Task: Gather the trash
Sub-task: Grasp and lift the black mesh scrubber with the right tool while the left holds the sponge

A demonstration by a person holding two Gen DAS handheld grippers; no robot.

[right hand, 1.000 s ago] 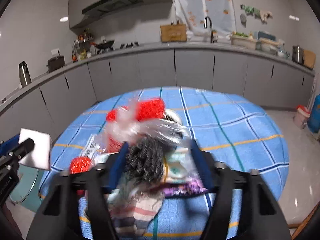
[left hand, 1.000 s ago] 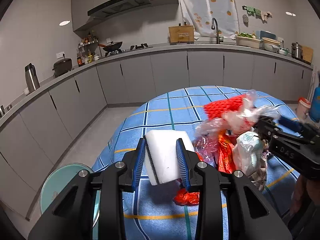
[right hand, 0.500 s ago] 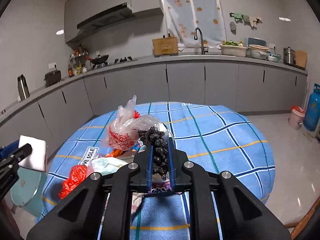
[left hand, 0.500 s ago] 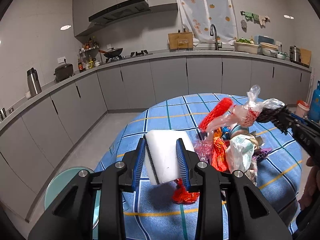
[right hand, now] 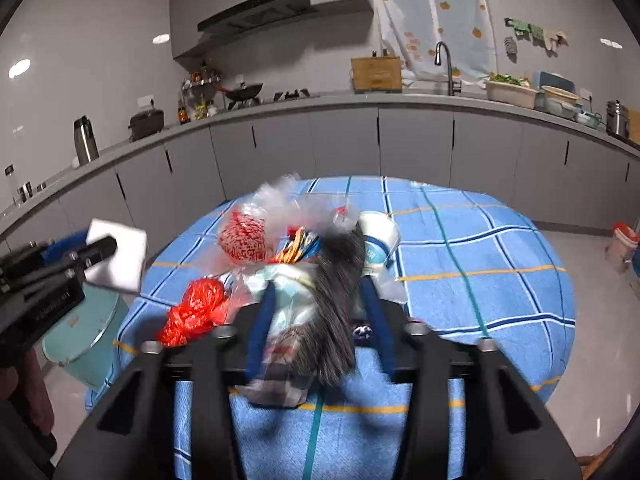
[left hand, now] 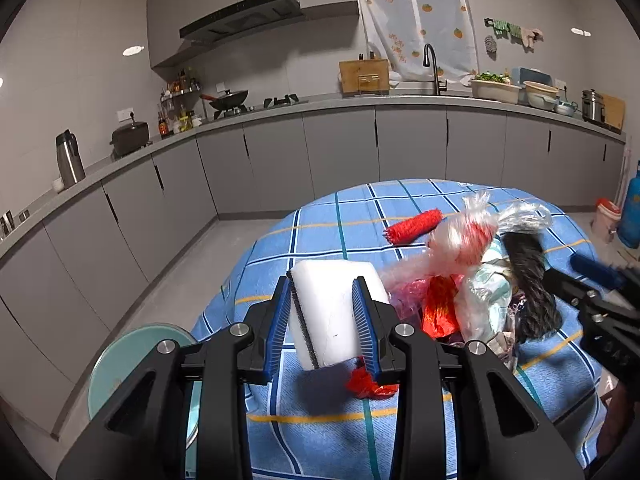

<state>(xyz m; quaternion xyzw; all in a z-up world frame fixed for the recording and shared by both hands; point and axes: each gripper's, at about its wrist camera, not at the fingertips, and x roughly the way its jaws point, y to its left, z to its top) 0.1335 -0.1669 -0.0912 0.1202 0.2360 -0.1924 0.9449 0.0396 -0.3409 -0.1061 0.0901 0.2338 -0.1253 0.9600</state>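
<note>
Trash pile [right hand: 288, 264] heaped on blue checked tablecloth [right hand: 460, 264] – left gripper [left hand: 326, 312] clamped on white foam block [left hand: 332, 308], right gripper [right hand: 316, 312] spread wide around dark fuzzy clump [right hand: 336, 296], grip unclear. Step: gathering – next, carry block over teal bin [left hand: 132, 356], release
</note>
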